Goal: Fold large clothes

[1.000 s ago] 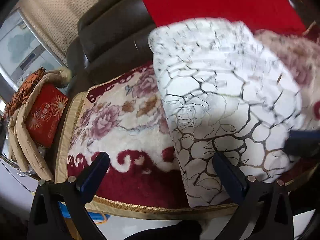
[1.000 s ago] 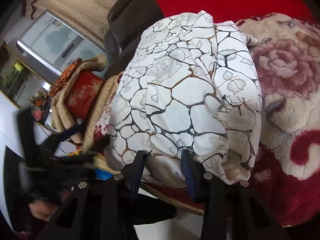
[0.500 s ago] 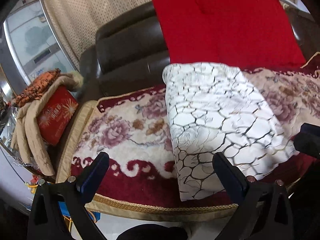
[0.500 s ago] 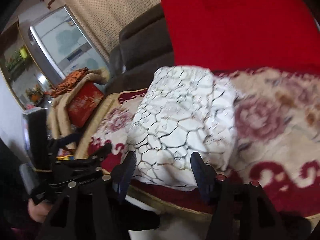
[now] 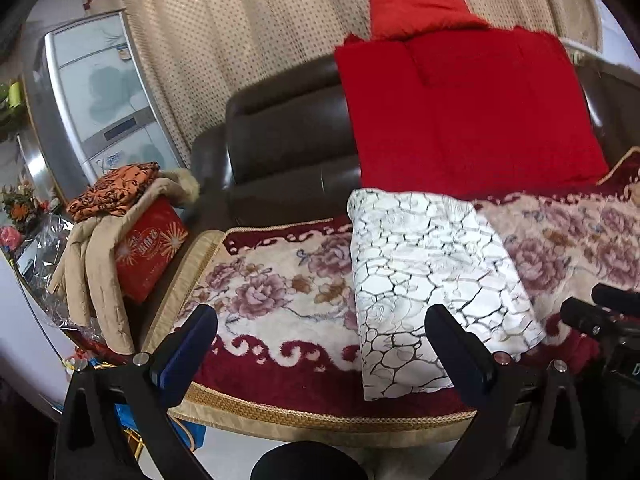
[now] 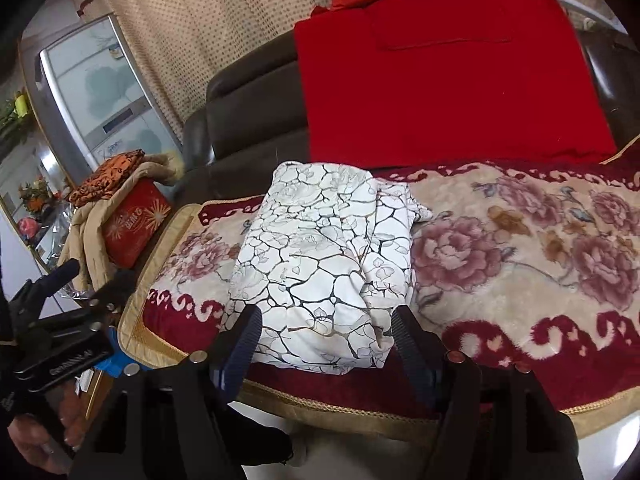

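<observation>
A white garment with a dark crackle pattern [image 5: 428, 280] lies folded into a long rectangle on the floral sofa cover [image 5: 276, 284]. It also shows in the right wrist view [image 6: 324, 272]. My left gripper [image 5: 320, 344] is open and empty, held back from the sofa's front edge, left of the garment. My right gripper [image 6: 326, 340] is open and empty, just in front of the garment's near end. The right gripper's body shows at the right edge of the left wrist view [image 5: 600, 320].
A red blanket [image 5: 460, 116] drapes the brown leather sofa back [image 5: 288, 140]. A side table at the left holds a red box [image 5: 148, 252], a beige coat [image 5: 92, 264] and an orange cloth [image 5: 116, 192]. A fridge [image 5: 92, 100] stands behind.
My right gripper has opened and let go of the garment's near end. Both grippers have pulled back and up from the sofa. The garment now lies flat.
</observation>
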Action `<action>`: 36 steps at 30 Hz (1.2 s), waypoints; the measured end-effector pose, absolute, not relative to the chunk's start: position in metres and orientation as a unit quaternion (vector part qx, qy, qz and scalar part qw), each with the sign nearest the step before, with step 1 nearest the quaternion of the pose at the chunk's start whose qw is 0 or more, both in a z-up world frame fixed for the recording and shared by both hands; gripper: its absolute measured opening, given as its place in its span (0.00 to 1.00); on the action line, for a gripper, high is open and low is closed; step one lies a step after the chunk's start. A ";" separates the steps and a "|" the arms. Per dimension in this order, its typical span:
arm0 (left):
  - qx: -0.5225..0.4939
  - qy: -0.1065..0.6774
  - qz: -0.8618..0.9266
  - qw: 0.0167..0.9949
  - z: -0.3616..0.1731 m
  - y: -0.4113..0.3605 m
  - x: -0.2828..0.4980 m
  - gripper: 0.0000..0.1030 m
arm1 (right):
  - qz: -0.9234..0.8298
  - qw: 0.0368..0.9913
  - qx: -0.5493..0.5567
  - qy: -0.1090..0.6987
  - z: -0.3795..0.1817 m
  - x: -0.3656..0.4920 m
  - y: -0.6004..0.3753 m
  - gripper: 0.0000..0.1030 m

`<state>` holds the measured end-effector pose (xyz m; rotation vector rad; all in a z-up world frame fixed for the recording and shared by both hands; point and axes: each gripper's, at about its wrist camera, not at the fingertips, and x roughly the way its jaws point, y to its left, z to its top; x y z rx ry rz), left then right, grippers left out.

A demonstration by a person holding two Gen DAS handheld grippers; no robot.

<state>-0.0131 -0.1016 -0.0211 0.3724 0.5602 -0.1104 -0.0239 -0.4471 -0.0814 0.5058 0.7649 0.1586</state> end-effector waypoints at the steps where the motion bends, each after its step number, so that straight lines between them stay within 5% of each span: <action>1: 0.179 0.271 -0.053 0.944 -0.017 -0.100 -0.016 1.00 | 0.075 0.895 0.243 0.366 -0.078 -0.026 -0.447 0.69; 36: 0.097 0.161 -0.004 0.982 0.078 -0.038 -0.126 1.00 | 0.076 0.940 0.204 0.263 0.044 -0.132 -0.417 0.74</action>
